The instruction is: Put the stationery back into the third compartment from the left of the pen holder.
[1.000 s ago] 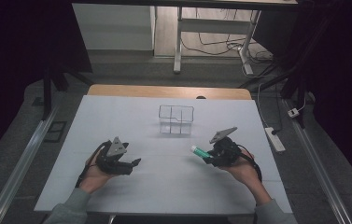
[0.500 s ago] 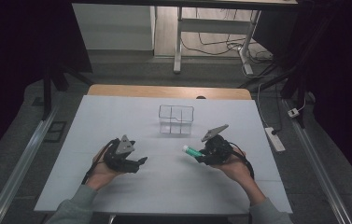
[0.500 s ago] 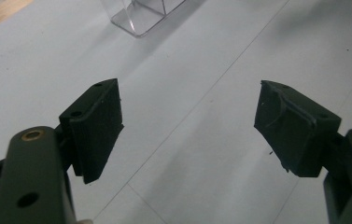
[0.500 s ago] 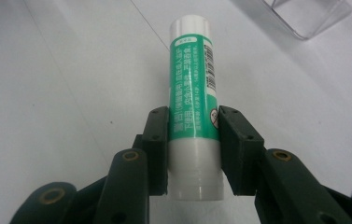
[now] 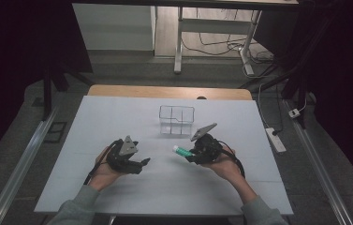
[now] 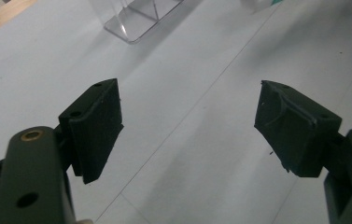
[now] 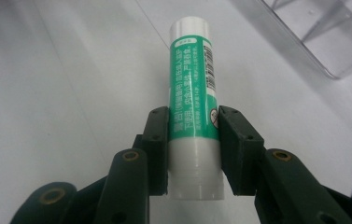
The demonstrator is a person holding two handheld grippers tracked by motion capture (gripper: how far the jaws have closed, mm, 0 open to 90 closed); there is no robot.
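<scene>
label: glue stick, green band, barcode, small print too fine to read | right tongs clamped on it, cap pointing ahead | left tongs wide, empty | clear box beyond both | white tabletop, dark room

The right claw, clamped on the green-and-white glue stick, is now further left across the white surface, nearer the left claw and below the clear organizer.
</scene>
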